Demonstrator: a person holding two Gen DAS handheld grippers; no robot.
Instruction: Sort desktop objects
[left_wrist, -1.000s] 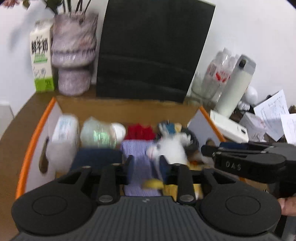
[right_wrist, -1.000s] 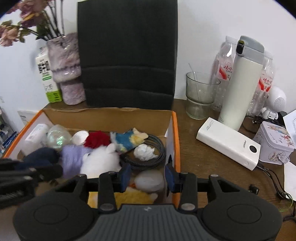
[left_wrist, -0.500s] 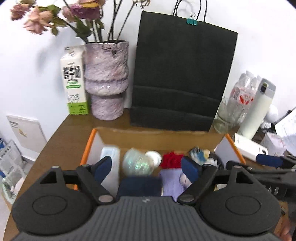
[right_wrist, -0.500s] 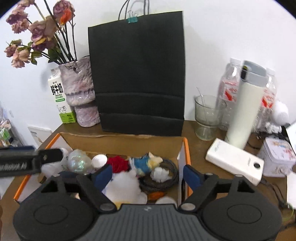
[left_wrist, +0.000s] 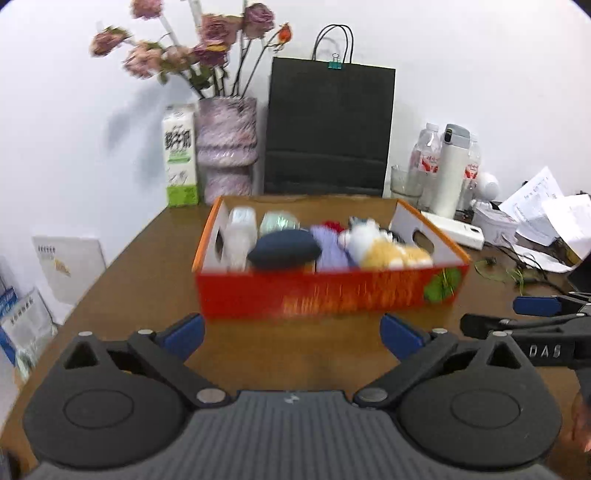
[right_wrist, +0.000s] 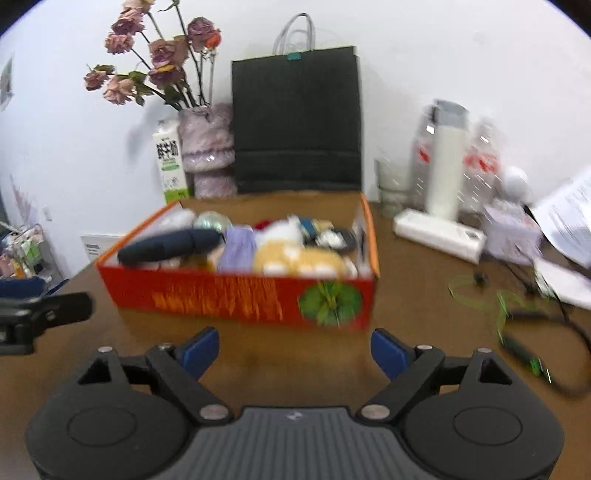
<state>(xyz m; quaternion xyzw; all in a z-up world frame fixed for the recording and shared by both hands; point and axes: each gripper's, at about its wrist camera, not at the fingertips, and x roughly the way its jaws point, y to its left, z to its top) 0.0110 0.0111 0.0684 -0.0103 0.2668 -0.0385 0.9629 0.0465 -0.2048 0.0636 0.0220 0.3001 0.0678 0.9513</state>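
Both pairs of blue-padded fingers were spread wide and nothing was held between them. On the left gripper (left_wrist: 291, 332) the fingers (left_wrist: 183, 329) were poised over bare wood just short of the red front wall of the box (left_wrist: 325, 293); the right gripper (right_wrist: 293, 349) was placed likewise, a little further right along the same wall.

Taken from left to right, a milk carton (left_wrist: 180, 155) and a vase (left_wrist: 226, 149) of dried flowers were seen at the back of the table (left_wrist: 147, 266), with a black paper bag (left_wrist: 328, 129) beside them. The box sat in the middle of the table, in front of the bag, and was packed full. Inside it, a pale wrapped packet (left_wrist: 241, 236) lay at the left end, then a dark blue oval pouch (left_wrist: 283, 253), a folded lilac cloth (left_wrist: 330, 245), a white plush toy (left_wrist: 364, 234) and a yellow plush toy (left_wrist: 395, 256). To the right of the box a white power bank (left_wrist: 456, 227), a thermos (left_wrist: 451, 171), water bottles and loose papers were left on the wood.

The contents were judged light and soft. The plush toys and cloth would be expected to compress, so a deep pinch across the body should serve better than a grip on the fur. The pouch looked smooth and rounded and could slip; it would best be taken across its narrow middle. The cardboard box itself was judged stiff but thin-walled, and best taken by the cut-out handles at its ends.
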